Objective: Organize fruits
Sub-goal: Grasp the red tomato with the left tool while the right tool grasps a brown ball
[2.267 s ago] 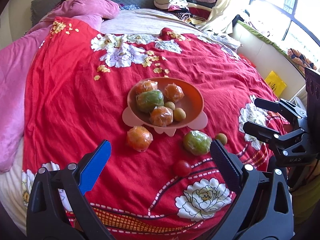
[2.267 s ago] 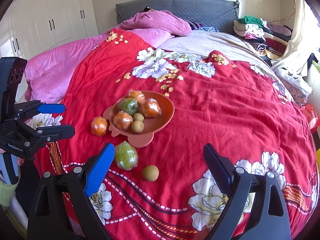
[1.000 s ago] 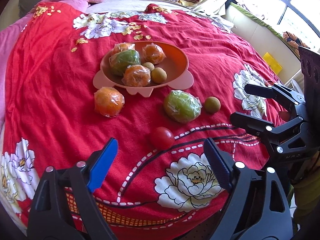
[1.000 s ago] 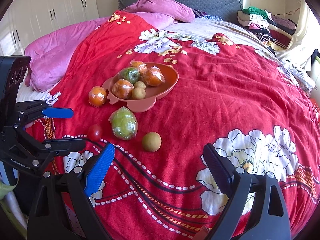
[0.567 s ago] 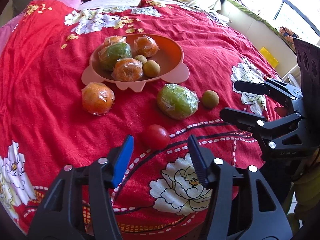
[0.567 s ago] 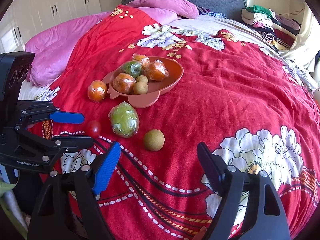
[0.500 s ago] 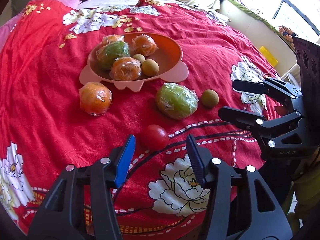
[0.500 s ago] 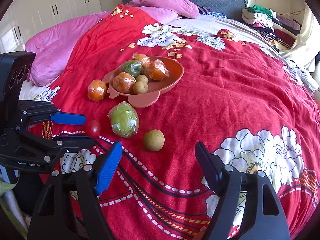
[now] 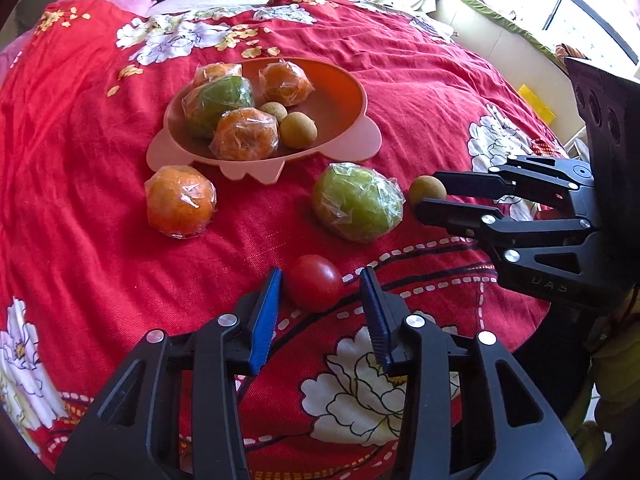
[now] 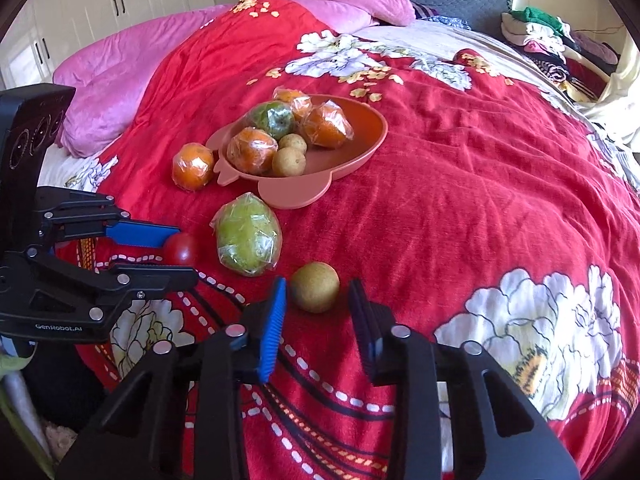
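An orange bowl (image 9: 344, 92) on the red bedspread holds several wrapped oranges, a wrapped green fruit and two small brown fruits. In front of it lie a wrapped orange (image 9: 180, 206), a wrapped green fruit (image 9: 356, 206), a red tomato (image 9: 314, 288) and a brown round fruit (image 10: 315, 287). My left gripper (image 9: 318, 284) is open, its jaws on either side of the tomato, close but with a gap. My right gripper (image 10: 316, 294) is open, its jaws on either side of the brown fruit, apart from it. Each gripper shows in the other's view.
The red floral bedspread (image 10: 480, 200) covers the bed. Pink pillows (image 10: 120, 92) lie at the far left, folded clothes (image 10: 552, 40) at the far right. A window and a yellow item (image 9: 536, 100) are to the right of the bed.
Both grippers have moved forward and down to the fruit and their jaws have narrowed. The left one now straddles the tomato, the right one the brown fruit.
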`<state>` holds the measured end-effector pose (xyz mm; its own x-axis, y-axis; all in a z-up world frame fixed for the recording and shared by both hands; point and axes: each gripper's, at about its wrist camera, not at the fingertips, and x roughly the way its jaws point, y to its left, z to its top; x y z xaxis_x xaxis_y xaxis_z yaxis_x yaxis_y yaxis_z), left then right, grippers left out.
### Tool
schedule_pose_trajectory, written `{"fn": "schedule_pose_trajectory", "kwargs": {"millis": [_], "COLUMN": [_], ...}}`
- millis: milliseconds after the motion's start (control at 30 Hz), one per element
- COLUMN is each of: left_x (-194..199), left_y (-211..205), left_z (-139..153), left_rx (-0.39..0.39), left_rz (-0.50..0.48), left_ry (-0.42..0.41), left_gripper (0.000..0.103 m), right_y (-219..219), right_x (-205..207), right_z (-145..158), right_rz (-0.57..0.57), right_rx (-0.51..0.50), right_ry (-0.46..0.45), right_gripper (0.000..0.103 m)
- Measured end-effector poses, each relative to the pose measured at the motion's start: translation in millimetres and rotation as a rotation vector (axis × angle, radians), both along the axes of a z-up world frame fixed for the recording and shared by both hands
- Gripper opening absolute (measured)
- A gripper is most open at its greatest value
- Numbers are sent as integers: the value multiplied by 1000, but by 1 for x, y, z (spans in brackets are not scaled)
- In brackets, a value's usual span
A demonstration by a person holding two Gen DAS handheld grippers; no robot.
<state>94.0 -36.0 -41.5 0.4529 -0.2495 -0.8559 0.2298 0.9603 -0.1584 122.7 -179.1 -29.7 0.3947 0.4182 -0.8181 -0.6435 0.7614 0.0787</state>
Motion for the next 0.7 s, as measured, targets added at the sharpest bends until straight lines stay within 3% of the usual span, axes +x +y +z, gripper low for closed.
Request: {"fn": "schedule_pose_trajectory", "kwargs": {"millis": [200,433,700], "left_x": [2,8,8], "left_y": [-1,-1,8], "left_z": [-3,-7,5], "left_rx": [6,27,-27], "left_rz": [-4,-5,3], "left_ry": [2,-4,-11], "left_gripper": [32,21,20], "right_y": [2,-6,-14], "right_x": [4,3,5], "right_z": [-2,6,20], "right_rz": [0,-23,-44], "right_rx": [12,45,75], "right_ry": [6,10,-5], "right_gripper": [25,25,25]}}
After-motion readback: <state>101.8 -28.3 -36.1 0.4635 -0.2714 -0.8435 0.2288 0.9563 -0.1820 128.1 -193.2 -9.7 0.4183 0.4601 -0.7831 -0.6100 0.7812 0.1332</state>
